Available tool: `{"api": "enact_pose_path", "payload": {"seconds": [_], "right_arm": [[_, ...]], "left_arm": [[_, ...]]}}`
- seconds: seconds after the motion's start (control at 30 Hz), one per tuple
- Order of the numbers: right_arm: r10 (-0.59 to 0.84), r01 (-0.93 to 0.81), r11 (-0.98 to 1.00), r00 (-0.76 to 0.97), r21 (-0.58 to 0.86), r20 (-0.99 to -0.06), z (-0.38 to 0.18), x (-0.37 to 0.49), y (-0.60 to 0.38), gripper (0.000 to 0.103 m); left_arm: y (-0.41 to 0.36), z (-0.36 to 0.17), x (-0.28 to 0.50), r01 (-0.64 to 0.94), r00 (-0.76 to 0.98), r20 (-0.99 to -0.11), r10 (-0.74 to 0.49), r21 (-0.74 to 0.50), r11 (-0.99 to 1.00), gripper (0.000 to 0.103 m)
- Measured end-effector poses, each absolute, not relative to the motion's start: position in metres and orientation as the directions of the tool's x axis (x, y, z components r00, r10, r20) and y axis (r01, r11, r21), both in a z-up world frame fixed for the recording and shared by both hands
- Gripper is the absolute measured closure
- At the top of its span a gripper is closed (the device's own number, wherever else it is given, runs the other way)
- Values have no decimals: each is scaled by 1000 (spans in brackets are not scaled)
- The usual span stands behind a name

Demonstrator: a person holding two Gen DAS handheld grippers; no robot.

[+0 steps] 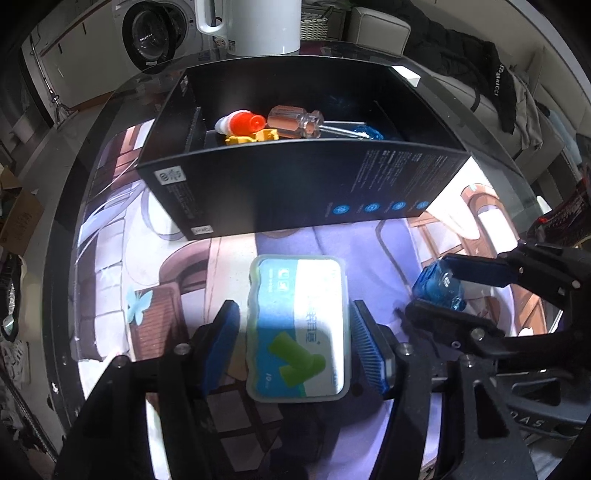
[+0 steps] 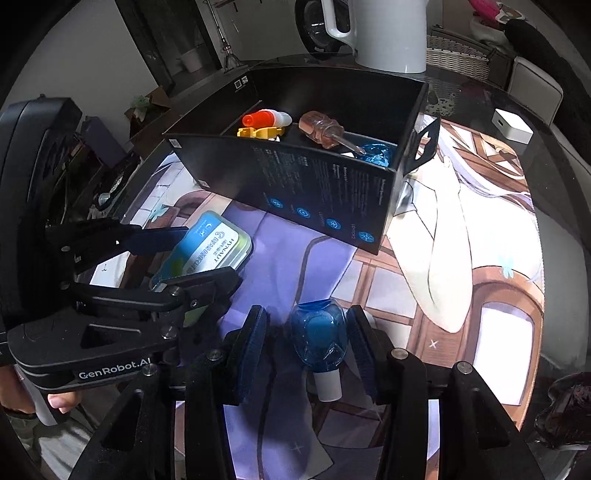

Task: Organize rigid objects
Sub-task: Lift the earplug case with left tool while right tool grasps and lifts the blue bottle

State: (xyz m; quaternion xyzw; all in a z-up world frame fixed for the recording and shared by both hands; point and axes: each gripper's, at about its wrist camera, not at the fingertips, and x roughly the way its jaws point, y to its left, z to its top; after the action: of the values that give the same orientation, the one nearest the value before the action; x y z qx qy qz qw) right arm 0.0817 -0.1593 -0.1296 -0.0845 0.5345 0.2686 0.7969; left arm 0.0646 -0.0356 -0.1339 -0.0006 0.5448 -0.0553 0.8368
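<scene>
A black open box [image 1: 295, 184] stands on the printed mat and also shows in the right wrist view [image 2: 321, 192]. Inside lie an orange-capped bottle [image 1: 242, 123], a yellow piece [image 1: 251, 138], a screwdriver with a clear handle [image 1: 295, 122] and a blue object [image 1: 364, 132]. My left gripper [image 1: 293, 339] is open around a light-blue flat case [image 1: 301, 328], with gaps on both sides; the case also shows in the right wrist view [image 2: 208, 249]. My right gripper [image 2: 306, 343] is open around a small blue bottle [image 2: 317, 339] with a white neck, also seen from the left wrist [image 1: 439, 288].
A white kettle [image 1: 258, 26] stands behind the box on the round glass table [image 1: 62, 229]. A small white charger [image 2: 511, 127] lies at the far right. A dark object [image 2: 565, 410] sits at the table's right edge.
</scene>
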Motion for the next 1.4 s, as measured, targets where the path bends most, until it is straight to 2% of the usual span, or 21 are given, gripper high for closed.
{"api": "enact_pose_path", "payload": {"seconds": [0.1, 0.17, 0.33, 0.4, 0.43, 0.67, 0.87, 1.1, 1.4], "right_arm": [[330, -513, 846, 288, 147, -899, -130, 82, -158, 60], [314, -514, 848, 298, 125, -902, -131, 81, -157, 69], [305, -513, 850, 299, 117, -904, -131, 82, -155, 71], [299, -516, 850, 305, 107, -904, -132, 81, -155, 71], [295, -518, 849, 308, 101, -905, -132, 80, -154, 71], [324, -509, 850, 296, 138, -899, -130, 80, -158, 72], [399, -503, 843, 343, 193, -850, -111, 76, -164, 72], [473, -506, 839, 500, 199, -725, -68, 65, -178, 72], [469, -510, 859, 750, 45, -467, -10, 21, -185, 72]], "left_arm": [[-34, -134, 63, 90, 401, -912, -89, -57, 994, 34], [-37, -136, 61, 100, 401, -914, -66, -27, 995, 34], [-40, -136, 61, 97, 400, -915, -54, -16, 995, 34], [-40, -135, 61, 98, 400, -915, -54, -16, 995, 40], [-41, -134, 61, 104, 405, -913, -54, -13, 994, 48], [-34, -129, 62, 75, 422, -905, -55, -25, 997, 48], [-34, -105, 56, 93, 506, -858, -87, -46, 995, 48], [-30, -57, 39, 112, 684, -723, -101, -33, 993, 48], [-25, 3, 7, 72, 904, -424, -49, 38, 997, 48]]}}
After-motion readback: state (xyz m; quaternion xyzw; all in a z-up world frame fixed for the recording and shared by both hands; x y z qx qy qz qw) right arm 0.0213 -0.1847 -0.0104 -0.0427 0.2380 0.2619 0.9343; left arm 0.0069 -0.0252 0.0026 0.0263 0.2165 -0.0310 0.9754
